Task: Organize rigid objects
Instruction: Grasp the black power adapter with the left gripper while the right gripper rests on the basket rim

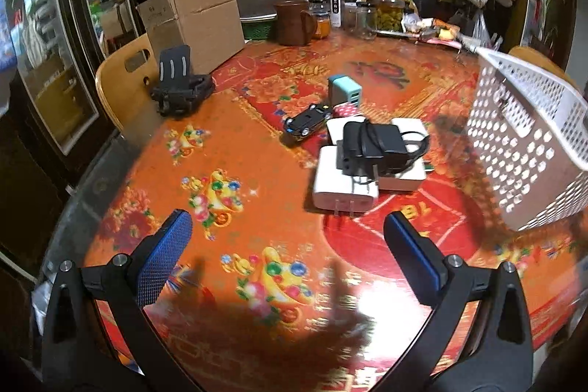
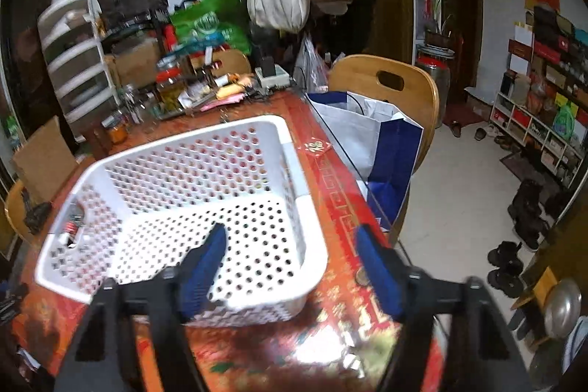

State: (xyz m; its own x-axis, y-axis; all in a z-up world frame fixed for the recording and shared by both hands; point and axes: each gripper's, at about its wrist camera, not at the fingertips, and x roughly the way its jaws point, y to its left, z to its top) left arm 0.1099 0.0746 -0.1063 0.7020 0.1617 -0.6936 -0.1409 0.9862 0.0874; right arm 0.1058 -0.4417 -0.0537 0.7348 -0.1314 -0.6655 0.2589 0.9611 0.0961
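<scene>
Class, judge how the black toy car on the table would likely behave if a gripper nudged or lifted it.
The black toy car looks like hard, glossy plastic, so probably stiff and somewhat slippery. It sits on wheels, so a nudge would likely roll it across the table. It seems small, likely light.

- Bare tablecloth point(image 1: 228, 149) lies open ahead of the left gripper point(image 1: 288, 230).
- Chargers point(image 1: 367, 153), toy car point(image 1: 307, 122) cluster centre; white basket point(image 1: 522, 142) blocks the right.
- Basket interior point(image 2: 205, 171) unobstructed from above.
</scene>
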